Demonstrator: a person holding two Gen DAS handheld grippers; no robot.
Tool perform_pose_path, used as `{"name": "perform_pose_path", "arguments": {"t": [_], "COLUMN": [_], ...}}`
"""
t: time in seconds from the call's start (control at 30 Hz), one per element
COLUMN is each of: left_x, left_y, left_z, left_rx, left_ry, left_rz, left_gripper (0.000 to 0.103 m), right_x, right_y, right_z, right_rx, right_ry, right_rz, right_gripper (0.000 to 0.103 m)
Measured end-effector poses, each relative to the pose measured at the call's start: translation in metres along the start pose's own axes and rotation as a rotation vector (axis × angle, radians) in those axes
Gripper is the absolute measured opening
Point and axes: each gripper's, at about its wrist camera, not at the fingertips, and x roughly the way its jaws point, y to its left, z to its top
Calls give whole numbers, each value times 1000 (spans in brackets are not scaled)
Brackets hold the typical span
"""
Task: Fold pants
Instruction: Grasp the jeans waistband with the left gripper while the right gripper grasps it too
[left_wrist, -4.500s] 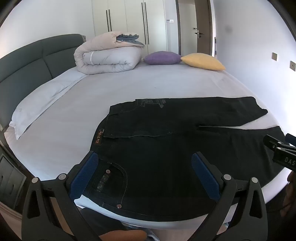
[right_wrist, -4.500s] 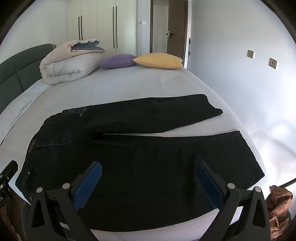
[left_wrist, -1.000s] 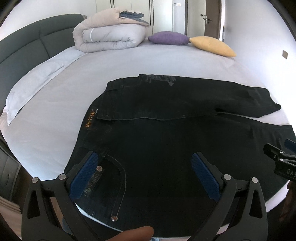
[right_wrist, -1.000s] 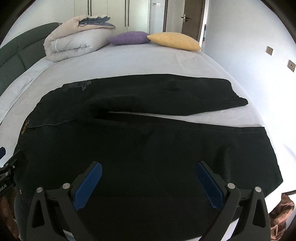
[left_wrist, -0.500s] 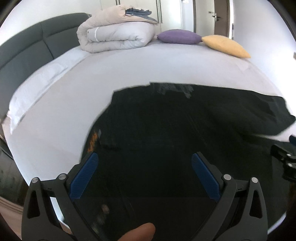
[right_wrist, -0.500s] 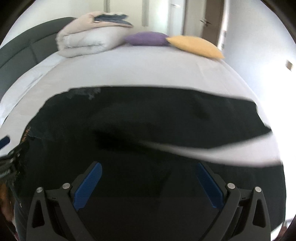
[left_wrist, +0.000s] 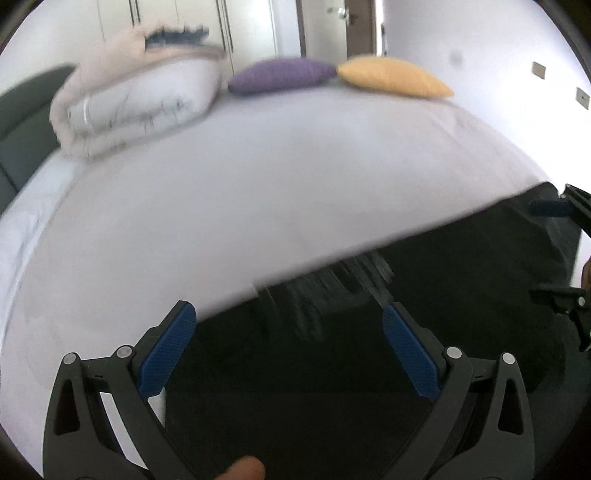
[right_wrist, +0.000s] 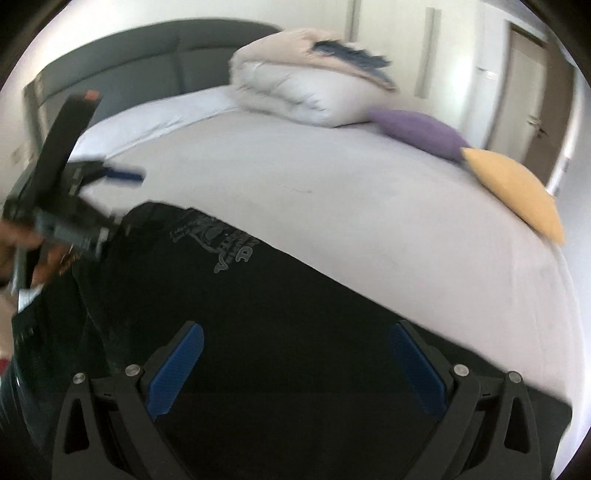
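Black pants (left_wrist: 369, 362) lie flat on the white bed, and their far edge (right_wrist: 332, 273) runs diagonally across both views. A grey print (right_wrist: 221, 240) marks the fabric near the waist. My left gripper (left_wrist: 288, 350) hovers low over the pants with its blue pads wide apart and nothing between them. My right gripper (right_wrist: 297, 365) is also open over the dark cloth, holding nothing. Each gripper shows in the other's view: the right gripper (left_wrist: 543, 251) at the right edge, the left gripper (right_wrist: 114, 195) at the left with a hand (right_wrist: 22, 236) on it. Both views are blurred.
White sheet (left_wrist: 258, 203) stretches beyond the pants. A folded duvet (left_wrist: 136, 88) with a blue garment on top, a purple pillow (left_wrist: 284, 74) and a yellow pillow (left_wrist: 391, 77) sit at the far side. A grey headboard (right_wrist: 147, 62) stands at the left.
Both grippers have swept forward and low across the pants toward their far edge, the views swinging and blurring. Both stay open. The near pant leg and the gap between the legs have left view.
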Motion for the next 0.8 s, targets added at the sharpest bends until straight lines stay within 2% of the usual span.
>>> {"name": "perform_pose_path", "arguments": {"t": [0.1, 0.23, 0.3, 0.33, 0.47, 0.5, 0.53, 0.63, 0.7, 0.77, 0.8], "left_x": [30, 73, 89, 98, 123, 128, 133, 137, 136, 134, 132], "left_y": [16, 33, 41, 45, 55, 59, 61, 66, 68, 68, 69], "left_z": [13, 21, 23, 24, 29, 29, 28, 28, 31, 31, 31], "left_rx": [44, 168, 207, 221, 244, 238, 232, 239, 236, 243, 261], "left_ry": [57, 154, 211, 235, 313, 333, 349, 354, 359, 357, 344], "left_rz": [-33, -94, -146, -170, -248, -271, -292, -303, -320, -334, -306], "left_gripper": [103, 102, 95, 94, 80, 75, 74, 68, 49, 34, 30], "right_x": [21, 42, 50, 57, 81, 90, 97, 116, 123, 129, 131], "right_y": [-15, -29, -33, -35, -38, -37, -35, -28, -25, -23, -22], "right_z": [11, 22, 26, 29, 35, 36, 36, 38, 43, 49, 51], "right_rx": [-25, -79, -98, -104, -123, -131, -140, -170, -173, -163, -163], "right_ry": [43, 84, 100, 109, 166, 193, 219, 270, 275, 280, 280], "right_rz": [77, 132, 164, 193, 263, 278, 291, 292, 288, 287, 287], "right_gripper": [93, 85, 84, 84, 77, 73, 67, 61, 61, 61, 61]}}
